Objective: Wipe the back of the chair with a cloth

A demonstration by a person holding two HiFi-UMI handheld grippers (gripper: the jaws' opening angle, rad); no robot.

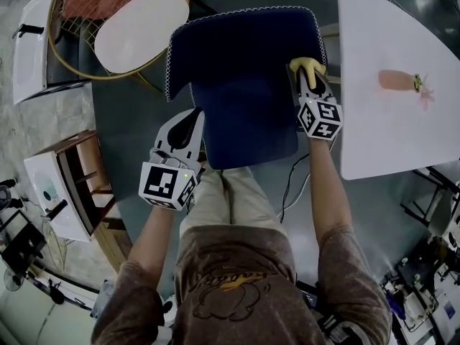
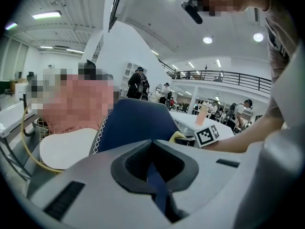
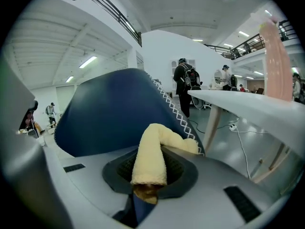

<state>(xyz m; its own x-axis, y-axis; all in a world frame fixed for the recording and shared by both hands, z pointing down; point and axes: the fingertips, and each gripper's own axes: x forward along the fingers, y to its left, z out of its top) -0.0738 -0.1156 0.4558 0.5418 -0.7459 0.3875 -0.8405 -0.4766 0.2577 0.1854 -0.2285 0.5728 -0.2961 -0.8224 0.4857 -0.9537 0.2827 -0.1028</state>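
At the navy chair [image 1: 237, 70], my left gripper [image 1: 192, 121] clamps its edge and my right gripper [image 1: 307, 76] pinches the yellow cloth [image 3: 150, 159] at its right side; the white stitching [image 1: 168, 70] could snag the cloth loose.

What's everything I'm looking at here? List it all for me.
chair: one, navy with white stitched edge, centre.
cloth: one, yellow, at the chair's right edge.
table: one, white, right of the chair.
pink object: one, pink with a yellow end, lying on the table; unclear what it is.
wire-frame seat: one, gold frame with white cushion, upper left.
cabinet: one, white and wood, left.
cable: one, black, on the floor.
left hand-held gripper: one, grey, shut on the chair's left edge.
right hand-held gripper: one, grey, shut on the cloth.
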